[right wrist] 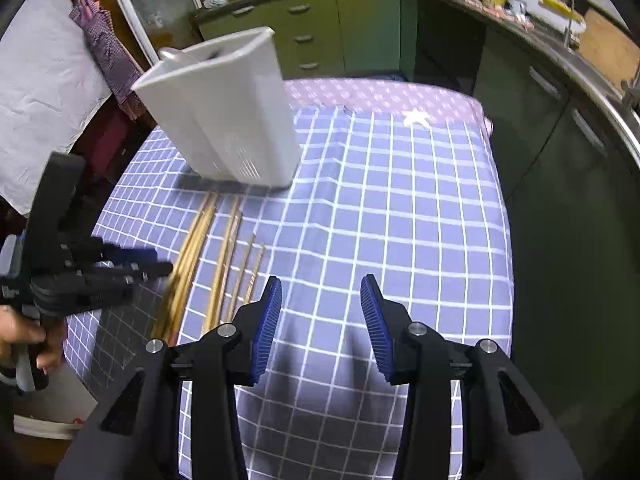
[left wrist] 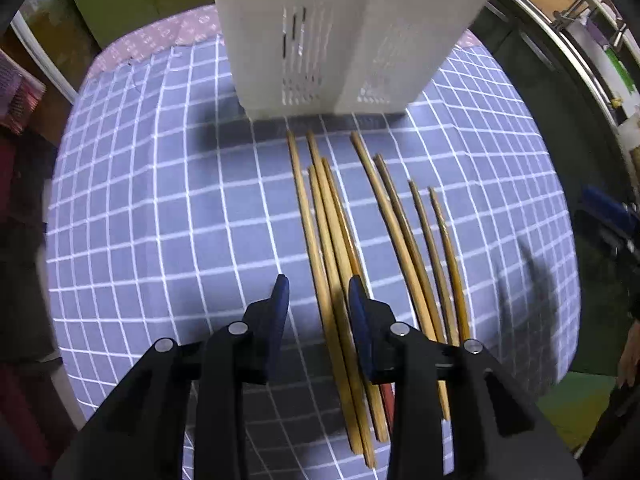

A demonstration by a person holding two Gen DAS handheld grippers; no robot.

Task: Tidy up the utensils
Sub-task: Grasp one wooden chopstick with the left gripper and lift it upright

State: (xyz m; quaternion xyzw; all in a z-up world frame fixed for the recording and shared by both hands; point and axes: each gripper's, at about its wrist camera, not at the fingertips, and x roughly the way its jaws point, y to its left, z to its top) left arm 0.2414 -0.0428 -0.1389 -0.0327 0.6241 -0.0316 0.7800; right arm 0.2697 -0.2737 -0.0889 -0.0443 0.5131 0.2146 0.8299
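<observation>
hovering low over the bench (left wrist: 160, 200), left gripper (left wrist: 316, 292) open and empty above chopsticks (left wrist: 320, 240), whose long axes point toward the white holder (left wrist: 340, 40); right gripper (right wrist: 320, 292) open, empty.

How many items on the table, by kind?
Chopsticks: 8
White utensil holder: 1
Checked tablecloth: 1
Total: 10
</observation>
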